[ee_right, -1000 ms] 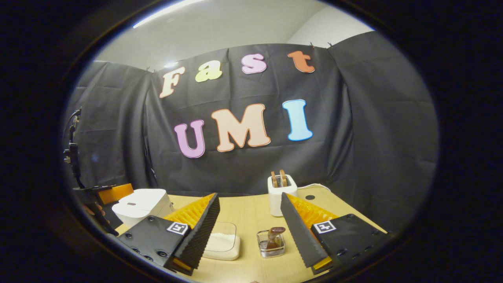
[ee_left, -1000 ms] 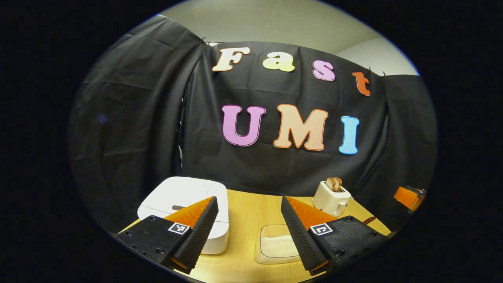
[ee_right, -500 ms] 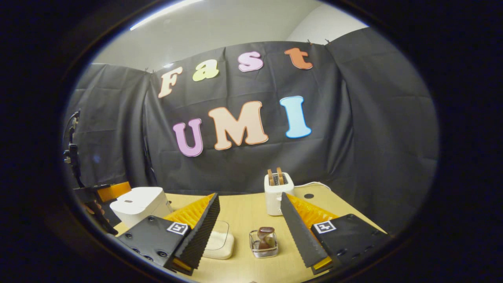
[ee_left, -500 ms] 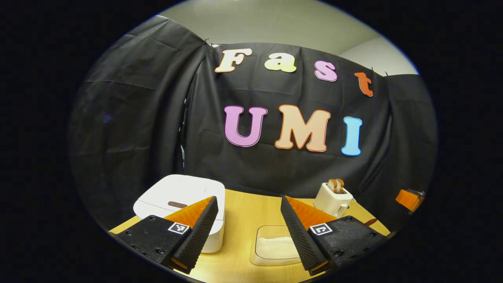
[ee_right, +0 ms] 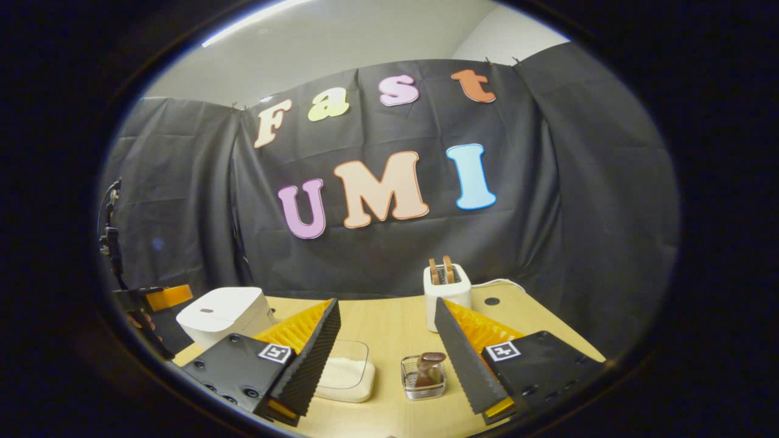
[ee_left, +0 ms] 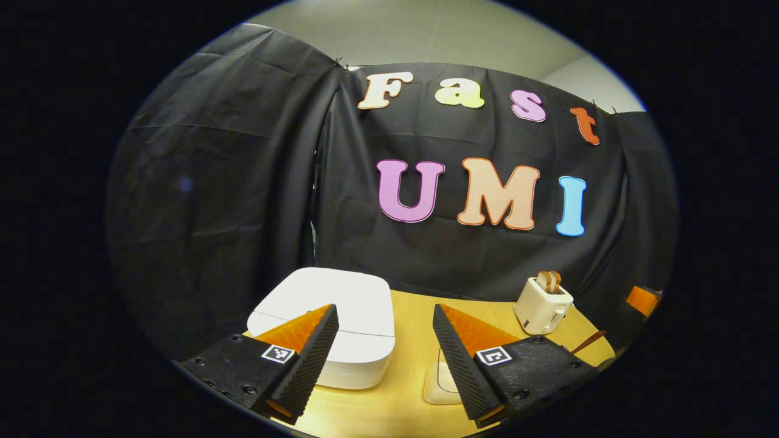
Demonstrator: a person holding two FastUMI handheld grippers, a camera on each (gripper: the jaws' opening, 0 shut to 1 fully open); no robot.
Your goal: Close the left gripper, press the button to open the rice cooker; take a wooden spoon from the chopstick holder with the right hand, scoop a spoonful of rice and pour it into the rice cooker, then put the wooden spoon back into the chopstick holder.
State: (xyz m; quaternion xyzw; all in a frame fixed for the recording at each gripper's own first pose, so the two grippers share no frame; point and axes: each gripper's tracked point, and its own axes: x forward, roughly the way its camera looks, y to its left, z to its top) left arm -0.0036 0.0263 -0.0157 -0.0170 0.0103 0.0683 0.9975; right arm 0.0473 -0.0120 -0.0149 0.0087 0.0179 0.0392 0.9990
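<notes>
- Two left fingers [ee_left: 307, 365] stand wide apart in the left gripper view, holding nothing, above the near edge of the white rice cooker [ee_left: 328, 322]; its lid is down. They should clench fully first, then press the button squarely; I cannot make the button out here.
- Right gripper view: the right gripper [ee_right: 389, 359] is likewise spread and empty, with the chopstick holder [ee_right: 423, 378] and its wooden spoon [ee_right: 429, 365] on the surface right of the cooker [ee_right: 225, 313], beyond the rice dish [ee_right: 347, 377].

My left finger [ee_left: 307, 356] hid the rice cooker [ee_left: 341, 316] front, button included. My right finger [ee_left: 459, 365] covered most of the rice dish [ee_left: 439, 384]. The wooden spoon [ee_right: 429, 367] handle sat hidden inside the chopstick holder [ee_right: 422, 380].
</notes>
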